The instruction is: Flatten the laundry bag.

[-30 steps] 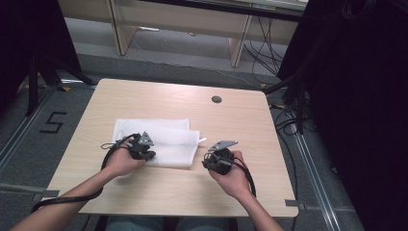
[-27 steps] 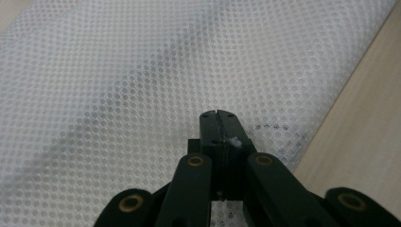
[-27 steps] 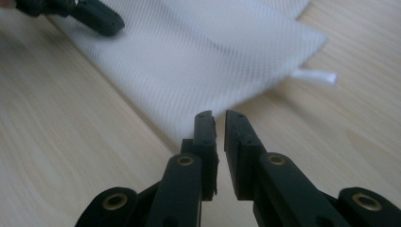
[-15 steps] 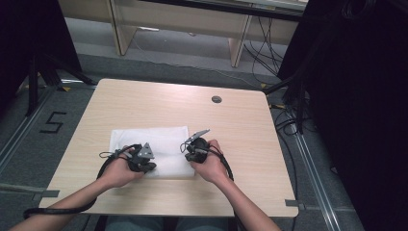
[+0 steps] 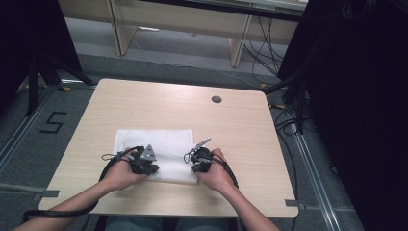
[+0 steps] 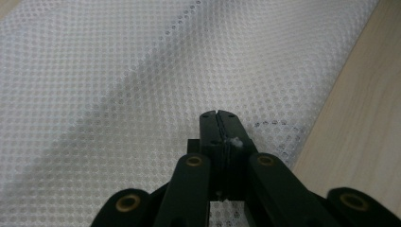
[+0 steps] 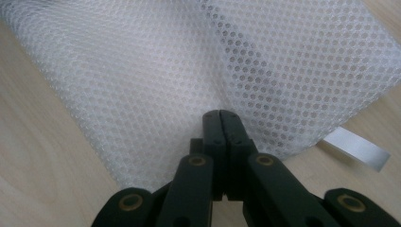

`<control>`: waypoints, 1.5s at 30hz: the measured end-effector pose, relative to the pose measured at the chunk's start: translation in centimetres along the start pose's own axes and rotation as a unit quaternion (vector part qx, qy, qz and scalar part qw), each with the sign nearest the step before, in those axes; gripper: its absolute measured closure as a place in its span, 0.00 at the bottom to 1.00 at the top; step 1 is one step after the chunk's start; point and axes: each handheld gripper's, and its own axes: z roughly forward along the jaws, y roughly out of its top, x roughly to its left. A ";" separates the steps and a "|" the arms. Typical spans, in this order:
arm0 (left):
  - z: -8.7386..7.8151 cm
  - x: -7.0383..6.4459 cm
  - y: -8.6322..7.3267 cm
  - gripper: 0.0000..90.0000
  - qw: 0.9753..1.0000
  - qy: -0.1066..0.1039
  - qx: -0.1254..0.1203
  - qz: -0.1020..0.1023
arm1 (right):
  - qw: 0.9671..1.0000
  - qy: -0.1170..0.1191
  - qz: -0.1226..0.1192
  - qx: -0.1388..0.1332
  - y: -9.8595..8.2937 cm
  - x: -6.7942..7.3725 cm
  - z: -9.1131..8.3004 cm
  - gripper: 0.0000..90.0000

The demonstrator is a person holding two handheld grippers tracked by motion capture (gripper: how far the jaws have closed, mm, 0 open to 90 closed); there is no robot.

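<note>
- A white mesh cloth (image 5: 156,153) is seen lying folded flat on a wooden table (image 5: 240,139), in the lower left-centre of the high view, its near edge close to the person's side.
- The left gripper (image 5: 144,161) is held at the lower left of the cloth and the right gripper (image 5: 199,159) at its lower right corner, so that the near edge is taken at two points well apart; this is judged to keep the fabric taut and square for a fold.
- In the left gripper view, the jaws are seen pressed together at lower centre, with the mesh (image 6: 142,85) spread beneath and beyond them and a white fleck caught at the seam; the cloth is judged to be pinched there, close to the edge that runs beside bare table at the right of the frame.
- In the right gripper view, the jaws are likewise closed at lower centre, right at the cloth's (image 7: 189,71) near edge, where a crease rises from the tips toward the top of the frame; a fold of mesh is judged to be clamped between them.
- A small white tag (image 7: 357,149) is seen lying on the wood at the lower right of that view, just beside the corner of the cloth.
- A round grommet (image 5: 216,99) is set in the table's upper right, well apart from the work.
- Both hands are kept low, near the tabletop, presumably so the layers are not disturbed.
</note>
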 end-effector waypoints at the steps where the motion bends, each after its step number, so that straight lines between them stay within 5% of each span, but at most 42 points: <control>1: -0.1 0.0 0.1 0.96 1.000 -0.002 0.001 -0.001 | 1.000 0.000 -0.001 -0.002 -0.2 -0.1 -0.1 1.00; 9: -2.9 -0.5 0.0 0.89 0.999 -0.012 -0.028 -0.021 | 1.000 0.003 0.006 0.003 -0.6 0.2 -0.4 0.96; 12: -4.1 -0.9 -1.3 0.89 0.999 -0.014 -0.029 -0.028 | 0.999 0.015 0.018 -0.038 -0.1 -0.4 -1.2 0.83; 14: -4.5 -0.9 -2.2 0.88 0.999 -0.015 -0.026 -0.034 | 0.997 -0.006 0.018 -0.080 1.2 -1.3 -2.2 0.73; 17: -4.6 -0.8 -2.7 0.87 0.999 -0.018 -0.016 -0.040 | 0.995 -0.007 0.023 -0.099 2.4 -2.2 -2.5 0.68; 19: -4.4 -0.8 -2.6 0.87 0.999 -0.016 -0.023 -0.046 | 0.995 -0.005 0.038 -0.089 2.9 -2.4 -2.5 0.67; 21: -4.1 -1.0 -2.2 0.87 0.998 -0.020 -0.029 -0.049 | 0.995 -0.018 0.025 -0.097 4.0 -3.3 -1.9 0.65; 25: -3.2 -1.4 -1.6 0.86 0.999 -0.034 -0.010 -0.021 | 0.997 -0.005 0.017 -0.080 5.3 -3.6 -0.5 0.61; 26: -3.0 -1.6 -1.5 0.86 0.999 -0.032 -0.015 -0.028 | 0.997 -0.002 0.019 -0.074 5.6 -3.6 -0.1 0.60; 27: -2.8 -1.4 -1.3 0.85 0.999 -0.033 0.003 -0.005 | 0.998 0.000 0.025 -0.055 6.0 -3.6 0.6 0.57; 28: -2.8 -1.4 -1.3 0.85 0.999 -0.033 0.003 -0.005 | 0.998 0.000 0.025 -0.055 6.0 -3.6 0.6 0.57; 29: -2.4 -1.7 -1.3 0.85 0.999 -0.031 -0.011 -0.029 | 0.998 -0.006 0.037 -0.044 6.2 -3.5 0.7 0.57; 30: -2.2 -1.7 -1.2 0.85 0.999 -0.035 -0.008 -0.026 | 0.998 -0.006 0.008 -0.058 6.3 -3.9 1.1 0.56; 31: -2.2 -1.4 -1.1 0.85 0.999 -0.034 0.009 0.000 | 0.998 -0.013 0.007 -0.060 6.5 -4.2 1.5 0.56; 32: -1.9 -1.6 -1.1 0.85 0.999 -0.035 -0.001 -0.013 | 0.998 -0.012 0.013 -0.058 6.6 -4.3 1.7 0.55; 34: -1.8 -1.4 -1.1 0.85 0.999 -0.035 0.017 -0.001 | 0.999 -0.009 0.013 -0.046 6.8 -4.7 2.4 0.53; 37: -1.7 -1.3 -1.1 0.85 0.999 -0.034 0.018 0.000 | 1.000 -0.001 0.001 -0.030 6.9 -4.8 3.2 0.58; 38: -1.7 -1.3 -1.1 0.85 0.999 -0.033 0.019 0.004 | 1.000 0.001 -0.003 -0.026 6.9 -4.4 3.4 0.71; 45: -1.3 -1.1 -1.0 0.85 0.999 -0.031 0.020 -0.006 | 0.999 -0.016 -0.038 0.002 6.9 -3.8 2.9 1.00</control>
